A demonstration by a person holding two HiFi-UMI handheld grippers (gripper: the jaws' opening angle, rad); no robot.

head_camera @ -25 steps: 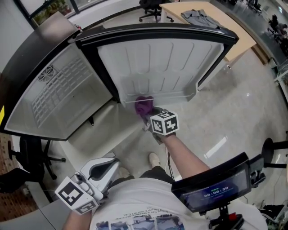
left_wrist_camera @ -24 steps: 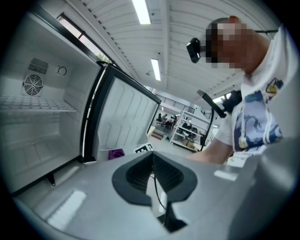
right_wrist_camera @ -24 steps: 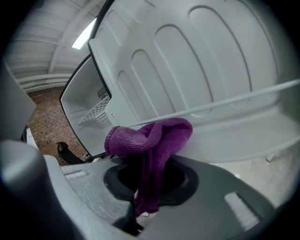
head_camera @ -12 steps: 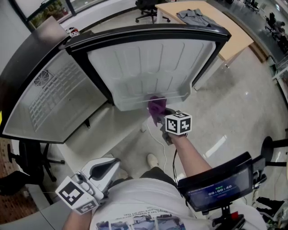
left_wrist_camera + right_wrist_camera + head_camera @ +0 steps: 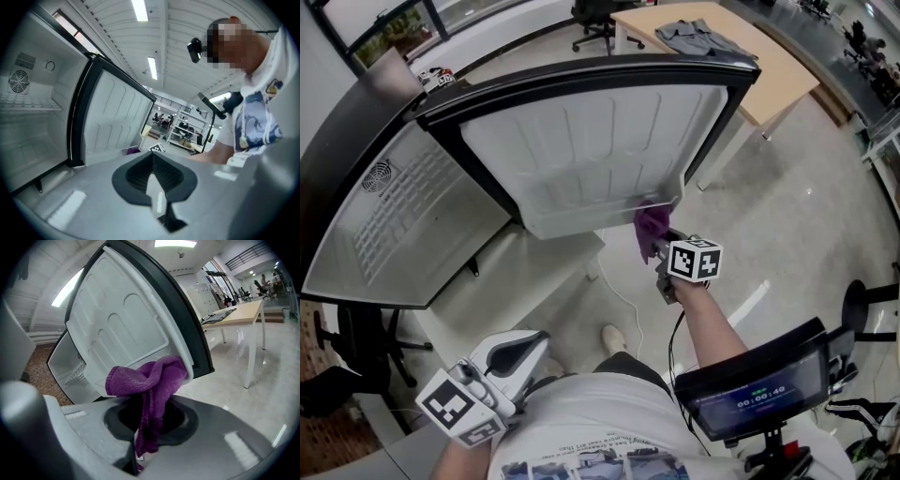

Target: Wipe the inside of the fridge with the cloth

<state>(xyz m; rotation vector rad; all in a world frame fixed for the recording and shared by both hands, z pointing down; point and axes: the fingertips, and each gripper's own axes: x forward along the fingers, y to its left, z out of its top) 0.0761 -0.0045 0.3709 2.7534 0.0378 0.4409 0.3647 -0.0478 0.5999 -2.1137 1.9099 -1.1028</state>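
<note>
Cloth (image 5: pixel 150 380), purple and bunched, is clamped in my right tongs (image 5: pixel 145 427), jaws closed on its middle with a tail hanging below them and the bulk standing above. In the head view the cloth (image 5: pixel 652 225) sits at about 2 o'clock, against the right end of the rail (image 5: pixel 581 220) that runs along the near edge of the open door (image 5: pixel 591 141). It looks to be touching the liner there, though I can't be sure how firmly. The right tongs (image 5: pixel 661 246) are just behind it.

My left tongs (image 5: pixel 152 173) are closed on nothing, and in the head view the left tongs (image 5: pixel 525 345) are idle at 7 o'clock, close to my body and well apart from the fridge (image 5: pixel 473 192).

Wiping is under way on the door, I judge, with the stroke at the rail's far right corner. The fridge's inside at 9 o'clock, with its wire shelf (image 5: pixel 389 220), has no cloth near it, so I reckon that part remains, along with the door's upper panels at 12 o'clock
</note>
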